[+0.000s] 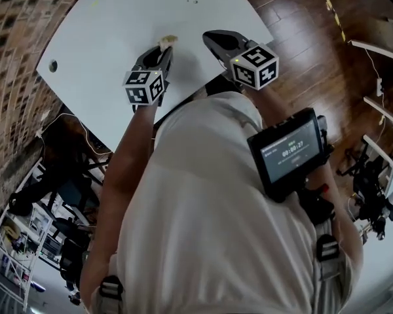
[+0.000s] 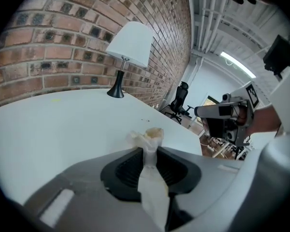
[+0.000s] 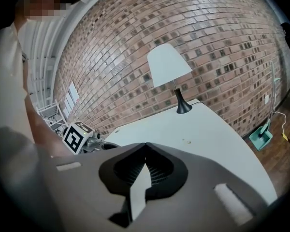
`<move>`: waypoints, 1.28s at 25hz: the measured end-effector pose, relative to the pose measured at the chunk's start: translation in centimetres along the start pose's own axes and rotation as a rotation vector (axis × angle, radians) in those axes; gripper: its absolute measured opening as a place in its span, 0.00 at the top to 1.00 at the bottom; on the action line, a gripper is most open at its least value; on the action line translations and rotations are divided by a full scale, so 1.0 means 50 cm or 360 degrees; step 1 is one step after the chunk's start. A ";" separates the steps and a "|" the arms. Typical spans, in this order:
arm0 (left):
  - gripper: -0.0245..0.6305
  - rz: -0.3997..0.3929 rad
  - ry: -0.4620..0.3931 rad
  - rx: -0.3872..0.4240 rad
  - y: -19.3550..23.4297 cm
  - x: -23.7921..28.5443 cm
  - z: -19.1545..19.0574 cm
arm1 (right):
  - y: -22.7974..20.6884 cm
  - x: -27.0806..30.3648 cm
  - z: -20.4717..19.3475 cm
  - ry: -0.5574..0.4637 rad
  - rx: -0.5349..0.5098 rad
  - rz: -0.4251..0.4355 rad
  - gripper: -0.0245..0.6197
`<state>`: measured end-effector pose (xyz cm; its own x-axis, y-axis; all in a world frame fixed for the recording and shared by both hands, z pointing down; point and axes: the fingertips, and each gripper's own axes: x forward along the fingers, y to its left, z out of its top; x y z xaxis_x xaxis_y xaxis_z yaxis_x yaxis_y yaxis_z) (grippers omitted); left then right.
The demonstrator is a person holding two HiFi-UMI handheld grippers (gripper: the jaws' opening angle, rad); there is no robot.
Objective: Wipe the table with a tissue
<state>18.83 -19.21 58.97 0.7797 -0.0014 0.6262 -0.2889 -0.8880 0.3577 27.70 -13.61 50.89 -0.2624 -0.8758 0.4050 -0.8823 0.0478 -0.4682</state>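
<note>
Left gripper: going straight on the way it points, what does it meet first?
Likely the bare white table top. The left gripper tilts down toward it, shut on the tissue, whose wad sticks out ahead and would touch first. The lamp stands left of that line. Depth is hard to judge.

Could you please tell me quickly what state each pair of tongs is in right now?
The left tongs are closed on the tissue.
The right tongs are closed, holding nothing.

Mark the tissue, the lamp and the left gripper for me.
tissue (image 2: 150, 138): left gripper view, crumpled tip.
lamp (image 2: 131, 43): left gripper view, white shade.
left gripper (image 1: 164, 49): head view, between its fingertips.
</note>
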 end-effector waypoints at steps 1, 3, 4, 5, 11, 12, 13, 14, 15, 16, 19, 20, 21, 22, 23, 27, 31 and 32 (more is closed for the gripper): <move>0.82 0.0003 0.0000 0.0010 0.002 -0.006 -0.002 | 0.000 0.006 -0.002 0.0006 0.0001 0.0007 0.95; 0.82 0.0003 0.0015 0.0045 -0.008 -0.015 -0.012 | -0.001 0.009 -0.005 0.0011 0.0005 0.0021 0.95; 0.82 0.0003 0.0029 0.0065 -0.020 -0.016 -0.018 | -0.003 0.005 -0.004 0.0011 0.0009 0.0027 0.95; 0.82 0.0004 0.0044 0.0084 -0.037 -0.014 -0.022 | -0.008 -0.003 -0.001 0.0009 0.0011 0.0035 0.95; 0.82 0.0043 0.0056 0.0106 -0.095 0.027 0.014 | -0.057 -0.038 0.032 0.0000 0.0042 0.0095 0.95; 0.82 0.0045 0.0057 0.0110 -0.099 0.041 0.023 | -0.072 -0.041 0.037 -0.0006 0.0056 0.0102 0.95; 0.82 0.0047 0.0060 0.0119 -0.103 0.057 0.033 | -0.087 -0.045 0.043 -0.0009 0.0061 0.0109 0.95; 0.82 0.0050 0.0065 0.0131 -0.105 0.072 0.043 | -0.100 -0.047 0.048 -0.0010 0.0061 0.0115 0.95; 0.82 0.0056 0.0069 0.0143 -0.106 0.087 0.054 | -0.113 -0.048 0.053 -0.0009 0.0061 0.0122 0.95; 0.82 0.0063 0.0071 0.0151 -0.106 0.102 0.066 | -0.126 -0.050 0.057 -0.0008 0.0062 0.0127 0.95; 0.82 0.0096 0.0059 0.0131 -0.102 0.143 0.101 | -0.165 -0.059 0.063 -0.0005 0.0082 0.0134 0.95; 0.82 0.0112 0.0054 0.0111 -0.097 0.151 0.109 | -0.172 -0.062 0.063 -0.0005 0.0088 0.0133 0.95; 0.82 0.0129 0.0049 0.0088 -0.089 0.155 0.115 | -0.175 -0.063 0.063 -0.0005 0.0092 0.0130 0.95; 0.82 0.0145 0.0043 0.0060 -0.079 0.159 0.120 | -0.176 -0.064 0.063 -0.0005 0.0094 0.0126 0.95; 0.82 0.0161 0.0038 0.0024 -0.067 0.164 0.125 | -0.178 -0.064 0.063 -0.0004 0.0097 0.0121 0.95; 0.82 0.0246 0.0024 -0.0093 -0.016 0.189 0.148 | -0.183 -0.064 0.057 0.0006 0.0113 0.0105 0.95; 0.82 0.0286 0.0066 -0.0057 0.018 0.217 0.165 | -0.184 -0.060 0.054 0.0023 0.0101 0.0095 0.95; 0.82 0.0276 0.0077 -0.0058 0.021 0.227 0.168 | -0.187 -0.062 0.056 0.0022 0.0101 0.0088 0.95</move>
<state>32.03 -24.03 60.65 0.6889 -0.1302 0.7131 -0.4373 -0.8592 0.2655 37.87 -12.68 51.80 -0.3156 -0.8660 0.3878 -0.8401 0.0650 -0.5386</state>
